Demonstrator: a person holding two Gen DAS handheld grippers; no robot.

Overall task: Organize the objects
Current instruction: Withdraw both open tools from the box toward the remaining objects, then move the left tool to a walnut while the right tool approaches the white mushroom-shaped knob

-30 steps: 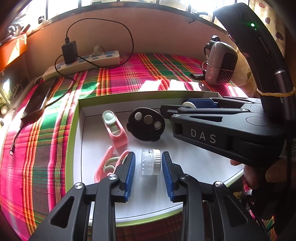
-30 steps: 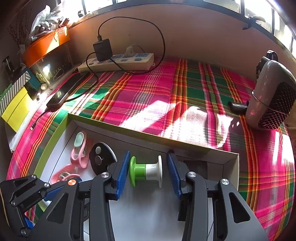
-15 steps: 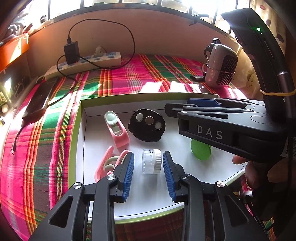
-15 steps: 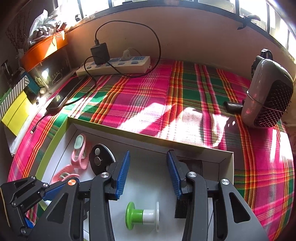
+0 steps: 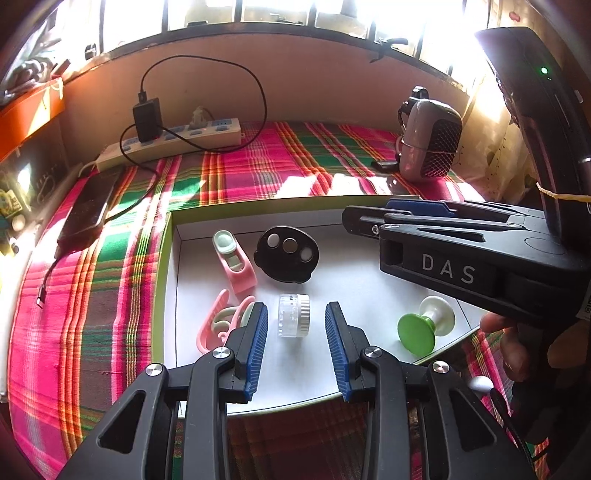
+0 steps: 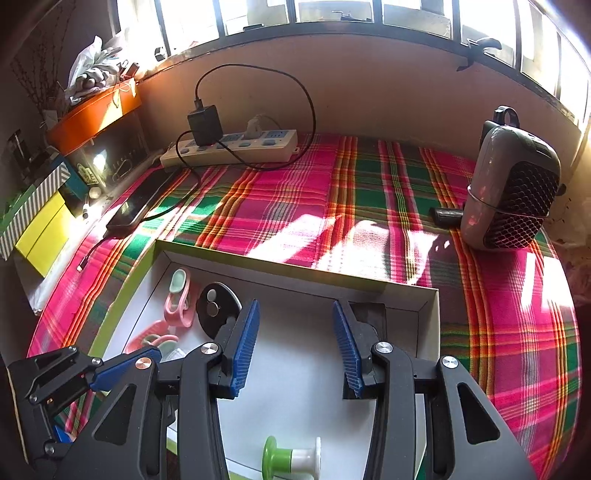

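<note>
Left wrist: left gripper [image 5: 296, 330] jaws just opened, clear of jar [image 5: 294, 315] in box [image 5: 167, 266]; back straight out. Right gripper [image 6: 295, 347] wide, empty; spool [image 6: 291, 459] released.

Strong daylight from the windows [image 6: 332, 14] at the back, panes blown out to white. Hard sun patches and dark shadows across the plaid cloth [image 6: 332, 206]; white tray floor [image 5: 362, 280] glares near clipping. Heavy fisheye bend and dark vignette at corners. Focus sharp mid-frame, no motion blur, left side dim.
</note>
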